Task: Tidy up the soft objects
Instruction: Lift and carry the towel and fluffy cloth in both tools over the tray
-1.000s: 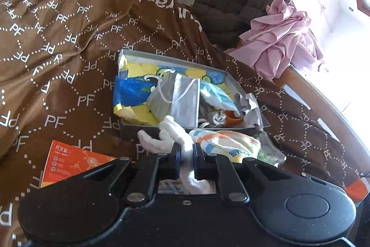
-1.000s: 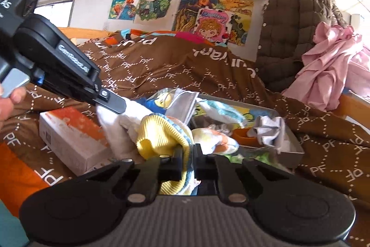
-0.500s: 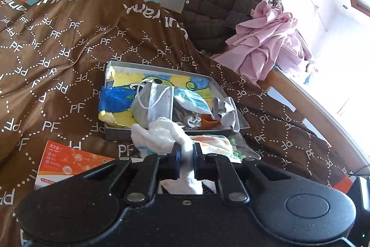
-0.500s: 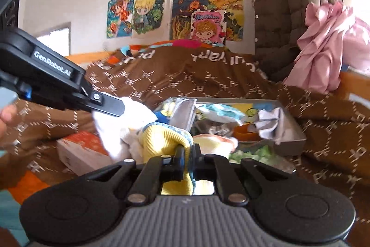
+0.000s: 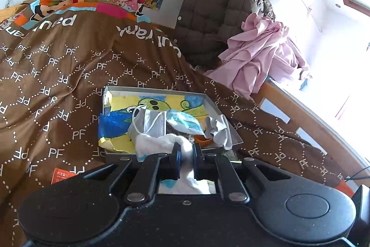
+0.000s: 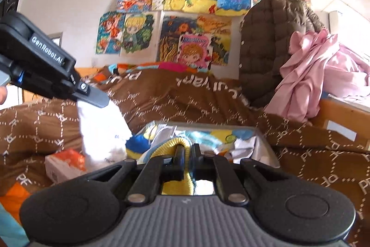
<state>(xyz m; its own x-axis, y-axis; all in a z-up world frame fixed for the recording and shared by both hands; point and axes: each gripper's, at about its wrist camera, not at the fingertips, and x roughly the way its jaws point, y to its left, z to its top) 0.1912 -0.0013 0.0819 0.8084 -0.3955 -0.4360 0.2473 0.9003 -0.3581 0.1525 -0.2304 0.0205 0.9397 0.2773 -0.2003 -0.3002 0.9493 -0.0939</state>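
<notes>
Fluffy white glove (image 5: 159, 142) pinched in left claw (image 5: 186, 154), yellow-cuffed knit sock (image 6: 172, 147) in right claw (image 6: 187, 155).

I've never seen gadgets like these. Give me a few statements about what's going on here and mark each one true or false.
1. The left gripper is clamped on a white cloth. True.
2. The right gripper is open and holds nothing. False: it is shut on a yellow knit item with blue trim.
3. The grey tray lies on a brown bedspread printed with PF. True.
4. A grey face mask lies inside the tray. True.
5. The tray is bare of any picture. False: a cartoon picture in yellow and blue lines its bottom.
6. The pink garment lies in the tray. False: it is heaped beside a brown quilted jacket, away from the tray.
</notes>
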